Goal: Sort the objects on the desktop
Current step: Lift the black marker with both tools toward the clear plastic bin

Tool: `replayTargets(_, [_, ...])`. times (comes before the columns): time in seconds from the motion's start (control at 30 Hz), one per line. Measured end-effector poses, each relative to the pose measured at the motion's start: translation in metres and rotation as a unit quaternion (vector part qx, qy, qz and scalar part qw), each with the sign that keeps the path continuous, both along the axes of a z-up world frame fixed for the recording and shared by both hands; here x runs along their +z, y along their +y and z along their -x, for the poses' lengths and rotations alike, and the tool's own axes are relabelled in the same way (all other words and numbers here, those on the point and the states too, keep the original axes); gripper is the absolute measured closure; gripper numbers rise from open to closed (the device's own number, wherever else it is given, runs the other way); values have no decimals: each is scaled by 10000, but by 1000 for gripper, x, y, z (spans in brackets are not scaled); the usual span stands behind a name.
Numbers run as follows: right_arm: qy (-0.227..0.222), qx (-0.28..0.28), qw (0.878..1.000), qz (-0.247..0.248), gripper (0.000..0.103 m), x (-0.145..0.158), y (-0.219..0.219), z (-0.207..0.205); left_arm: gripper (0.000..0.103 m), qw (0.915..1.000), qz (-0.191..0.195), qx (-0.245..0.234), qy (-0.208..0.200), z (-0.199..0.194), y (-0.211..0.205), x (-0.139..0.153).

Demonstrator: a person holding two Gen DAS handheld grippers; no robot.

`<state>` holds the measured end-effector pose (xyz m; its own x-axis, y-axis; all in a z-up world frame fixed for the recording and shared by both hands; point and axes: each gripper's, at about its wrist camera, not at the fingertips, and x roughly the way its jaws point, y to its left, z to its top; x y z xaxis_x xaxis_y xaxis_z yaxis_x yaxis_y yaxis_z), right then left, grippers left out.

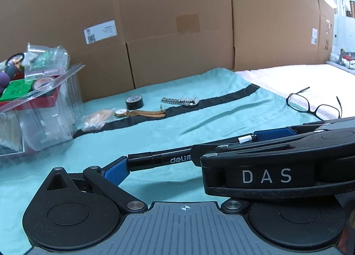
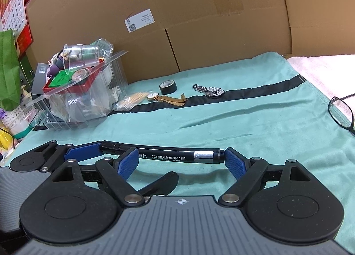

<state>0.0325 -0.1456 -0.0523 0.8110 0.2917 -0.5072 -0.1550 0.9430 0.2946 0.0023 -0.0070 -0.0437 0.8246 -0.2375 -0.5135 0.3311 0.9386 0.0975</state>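
Observation:
A black permanent marker [image 2: 177,155] hangs level just above the teal cloth [image 2: 221,121]. Its tail end butts against the right pad [image 2: 235,161] of my right gripper [image 2: 182,151], whose jaws stand wide apart. The barrel passes behind that gripper's left pad [image 2: 126,164]. The capped end [image 1: 139,159] touches the left pad [image 1: 116,171] of my left gripper [image 1: 182,166], which also stands wide. The left gripper's other finger is hidden behind the right gripper's body marked DAS [image 1: 266,176]. Neither pair of pads closes across the marker.
Further back on the cloth lie a black tape roll [image 2: 168,87], a gold watch [image 2: 164,97], a silver watch [image 2: 210,91] and a bag of sticks [image 2: 128,100]. A crowded clear organiser [image 2: 77,99] stands at left, glasses [image 2: 341,115] at right. Cardboard walls the back.

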Motion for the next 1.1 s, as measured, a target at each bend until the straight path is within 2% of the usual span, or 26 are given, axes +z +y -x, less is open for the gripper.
replayTargets(0.27, [-106,78,9999,-26,15,6,4,7,0,9999,-1,60,-136,10,6,7])
replayTargets(0.57, [-261,148,9995,-15,15,16,12,14,0,9987,-176,138,-461,24,10,18])
replayTargets(1.1, [-707,356,9967,194,15,44,35,22,0,9965,70,388,-736,35,35,41])
